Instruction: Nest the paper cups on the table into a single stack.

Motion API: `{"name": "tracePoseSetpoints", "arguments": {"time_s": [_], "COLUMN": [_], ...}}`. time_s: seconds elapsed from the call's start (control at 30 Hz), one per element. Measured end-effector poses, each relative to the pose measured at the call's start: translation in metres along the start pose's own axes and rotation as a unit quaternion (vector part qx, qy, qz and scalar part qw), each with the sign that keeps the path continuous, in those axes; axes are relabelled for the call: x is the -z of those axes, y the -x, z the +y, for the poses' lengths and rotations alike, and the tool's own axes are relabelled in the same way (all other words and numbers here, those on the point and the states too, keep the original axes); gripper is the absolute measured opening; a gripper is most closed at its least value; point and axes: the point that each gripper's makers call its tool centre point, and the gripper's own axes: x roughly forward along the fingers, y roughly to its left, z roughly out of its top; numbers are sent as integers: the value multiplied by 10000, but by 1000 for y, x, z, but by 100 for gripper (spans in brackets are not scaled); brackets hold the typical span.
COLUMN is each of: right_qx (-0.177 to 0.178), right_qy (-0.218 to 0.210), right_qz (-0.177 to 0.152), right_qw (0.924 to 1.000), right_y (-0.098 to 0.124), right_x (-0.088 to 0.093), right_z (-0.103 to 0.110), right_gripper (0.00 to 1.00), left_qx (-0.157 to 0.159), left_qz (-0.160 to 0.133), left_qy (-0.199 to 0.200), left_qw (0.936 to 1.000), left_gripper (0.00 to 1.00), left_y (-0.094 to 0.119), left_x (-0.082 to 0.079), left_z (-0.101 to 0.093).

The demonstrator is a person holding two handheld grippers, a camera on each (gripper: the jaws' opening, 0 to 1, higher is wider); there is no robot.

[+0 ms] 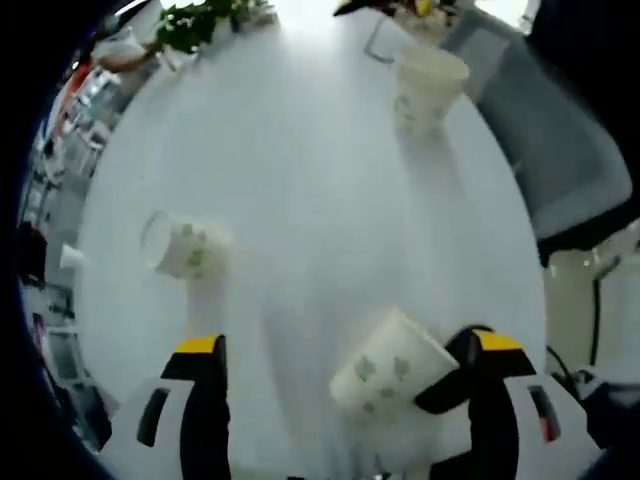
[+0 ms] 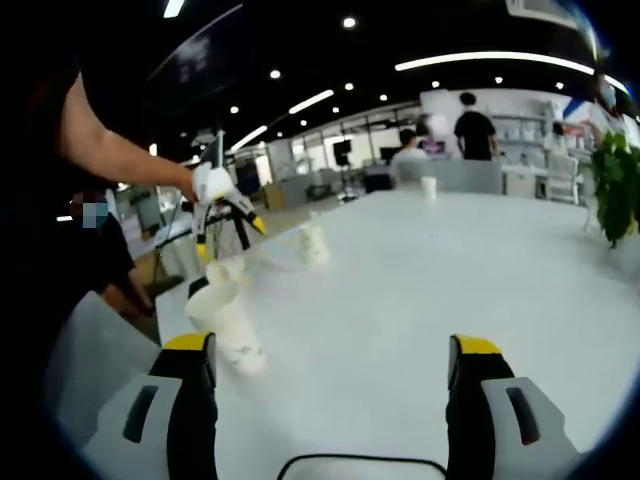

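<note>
In the left gripper view the left hand-held gripper [image 1: 345,375] hangs over the white counter [image 1: 310,200] with its yellow-tipped jaws spread wide. A paper cup with green print [image 1: 390,375] lies tilted between them, its base resting against the right jaw, so the jaws are not closed on it. A second paper cup [image 1: 185,245] lies on its side near the counter's left edge, and a third paper cup [image 1: 425,88] stands upright at the far end. A green plant [image 1: 195,22] sits beyond the counter. In the right gripper view the right hand-held gripper [image 2: 330,365] is open and holds nothing above the counter [image 2: 420,280], with an upright cup [image 2: 228,320] just beside its left jaw.
</note>
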Motion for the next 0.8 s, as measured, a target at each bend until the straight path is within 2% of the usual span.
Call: {"name": "tracePoseSetpoints", "arguments": {"time_s": [0.1, 0.27, 0.43, 0.57, 0.63, 0.67, 0.77, 0.8], "right_qx": [8, 26, 8, -10, -15, -23, -17, -14], "right_qy": [18, 23, 46, 41, 55, 49, 54, 51], "right_qz": [-11, -9, -22, -22, -9, -5, 14, 13], "right_qw": [10000, 10000, 10000, 10000, 10000, 10000, 10000, 10000], "right_y": [1, 2, 2, 2, 3, 3, 5, 6], "right_x": [-1, -2, -3, -2, -1, -1, 1, 1], "right_z": [-1, -1, 2, 5, 7, 7, 7, 7], "right_gripper": [95, 95, 95, 95, 95, 94, 94, 94], "left_qx": [54, 147, 277, 405, 470, 463, 400, 408], "left_qz": [-39, 143, 366, 547, 820, 959, 678, 700], "left_qy": [-53, -299, -639, -916, -1142, -1194, -1066, -1056], "left_qw": [10000, 9993, 9969, 9935, 9890, 9871, 9912, 9911], "left_gripper": [100, 99, 90, 81, 77, 74, 67, 65], "left_y": [3, 5, -2, -8, -11, -16, -21, -21], "left_x": [-1, 10, 24, 25, 33, 39, 29, 28], "left_z": [-7, -14, -20, -29, -33, -29, -23, -23]}}
